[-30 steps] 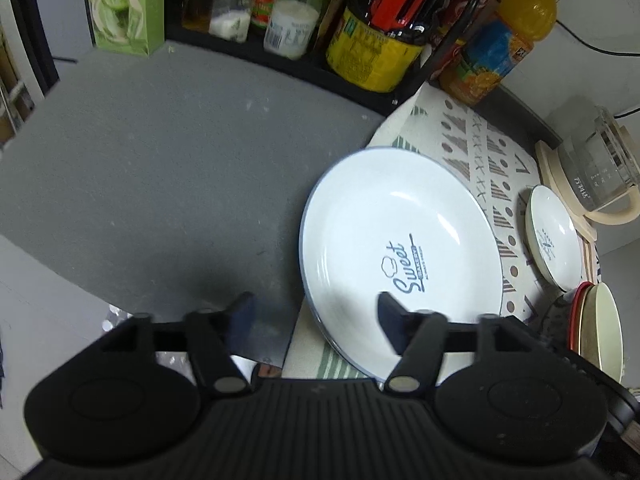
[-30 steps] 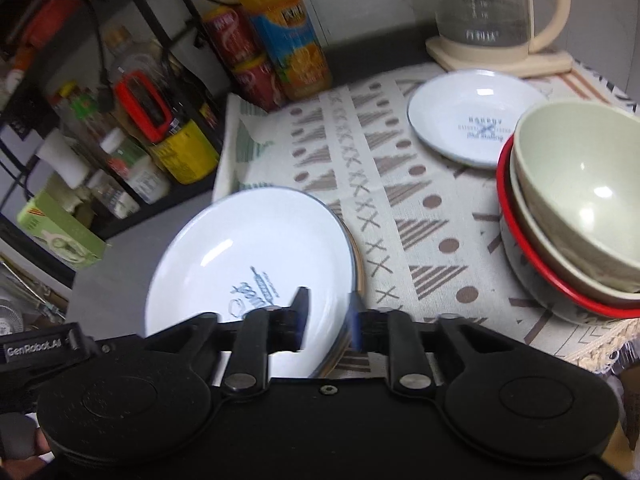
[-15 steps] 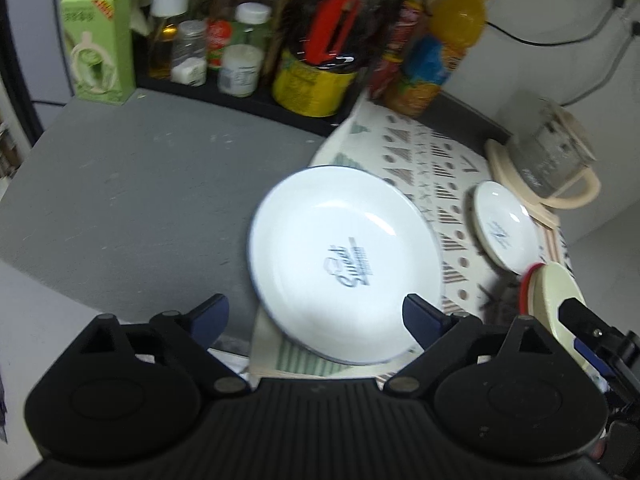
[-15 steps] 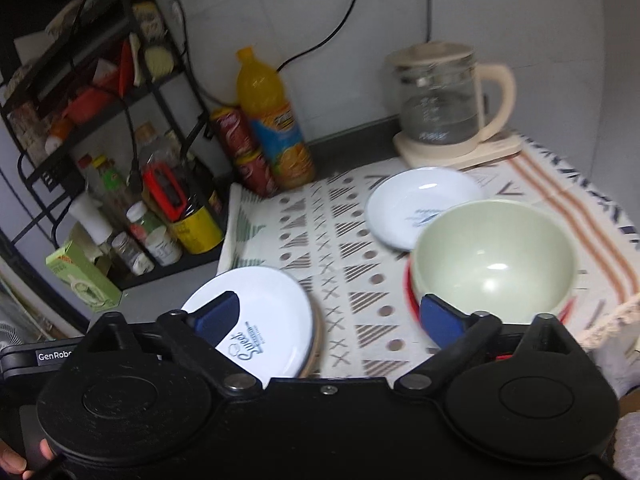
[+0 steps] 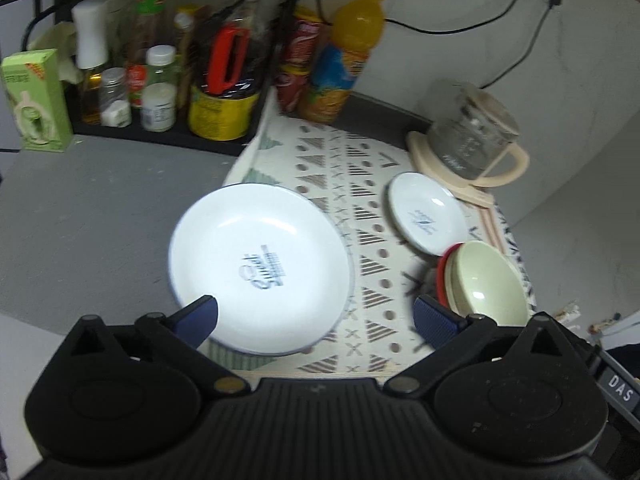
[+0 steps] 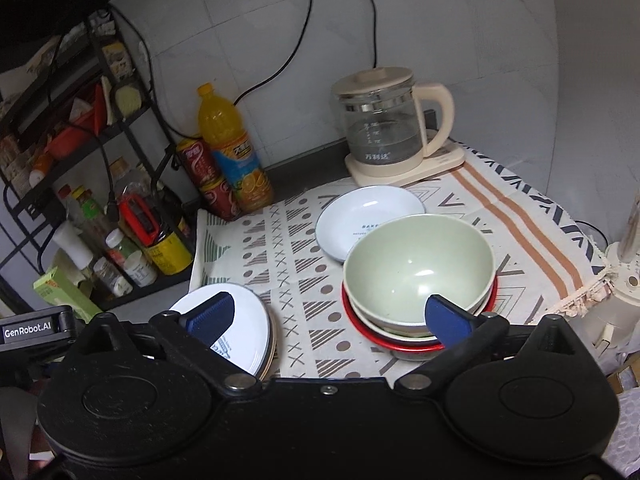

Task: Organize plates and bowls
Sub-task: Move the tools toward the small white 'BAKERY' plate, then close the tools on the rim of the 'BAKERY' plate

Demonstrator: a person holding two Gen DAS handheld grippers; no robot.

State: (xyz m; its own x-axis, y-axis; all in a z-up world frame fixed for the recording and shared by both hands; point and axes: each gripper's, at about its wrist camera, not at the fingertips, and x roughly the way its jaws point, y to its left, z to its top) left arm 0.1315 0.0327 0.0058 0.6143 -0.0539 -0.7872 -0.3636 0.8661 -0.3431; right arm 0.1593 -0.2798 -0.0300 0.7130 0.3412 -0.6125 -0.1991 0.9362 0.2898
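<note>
A large white plate with blue lettering (image 5: 260,268) tops a short stack at the left edge of the patterned cloth; it also shows in the right wrist view (image 6: 236,332). A small white plate (image 5: 426,212) (image 6: 368,220) lies near the kettle. A pale green bowl (image 5: 488,284) (image 6: 416,268) sits nested in a stack with a red-rimmed bowl (image 6: 384,340) beneath. My left gripper (image 5: 316,316) is open and empty, above the large plate's near edge. My right gripper (image 6: 328,316) is open and empty, above the cloth between the plate stack and the bowls.
A glass kettle on a cream base (image 6: 384,136) stands at the back right. An orange juice bottle (image 6: 236,160), red cans (image 6: 204,176) and a black rack of jars and bottles (image 5: 160,84) line the back left. Grey countertop (image 5: 92,208) lies left of the cloth.
The right gripper let go of the large plate stack's edge and opened wide. Both grippers opened and drew back and up, so more of the table shows.
</note>
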